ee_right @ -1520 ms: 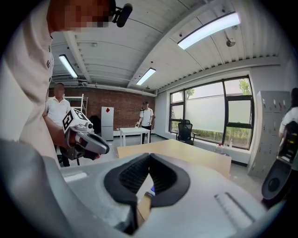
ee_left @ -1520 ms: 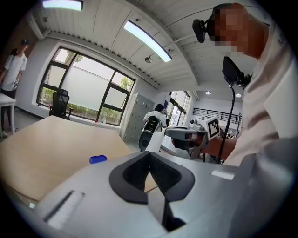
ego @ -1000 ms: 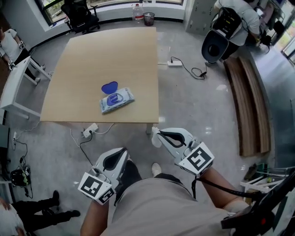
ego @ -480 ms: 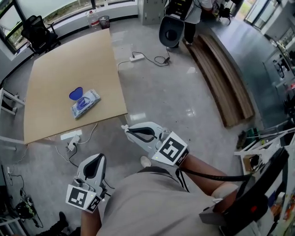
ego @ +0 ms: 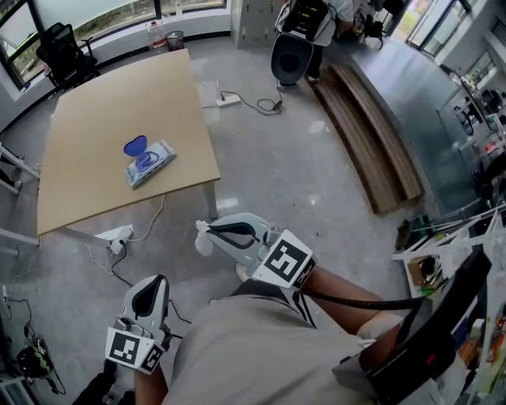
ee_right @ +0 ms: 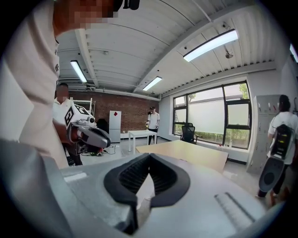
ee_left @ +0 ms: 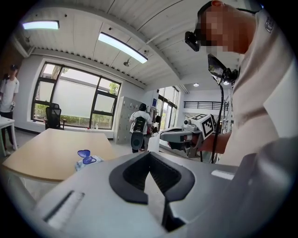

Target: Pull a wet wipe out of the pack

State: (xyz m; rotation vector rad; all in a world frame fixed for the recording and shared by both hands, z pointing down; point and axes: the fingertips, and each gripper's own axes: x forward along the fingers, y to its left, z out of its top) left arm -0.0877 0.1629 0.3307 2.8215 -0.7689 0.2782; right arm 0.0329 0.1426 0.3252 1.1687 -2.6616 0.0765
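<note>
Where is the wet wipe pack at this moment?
In the head view, the wet wipe pack lies at the upper left, on the wooden table, toward the table's right edge, with its blue lid flipped open.

Daylight from the windows [ego: 95, 14] beyond the counter [ego: 95, 134] lights its wood evenly. It leaves only a faint shadow under the counter's near edge and pale glare spots on the glossy floor [ego: 261, 158] to its right. Ceiling strip lights [ee_left: 122, 46] above the counter burn out to white in both gripper views. Those views are fisheye, black-cornered and bowed at the edges. The left claw [ee_left: 150, 158] and right claw [ee_right: 149, 158] look soft close to the lens.
</note>
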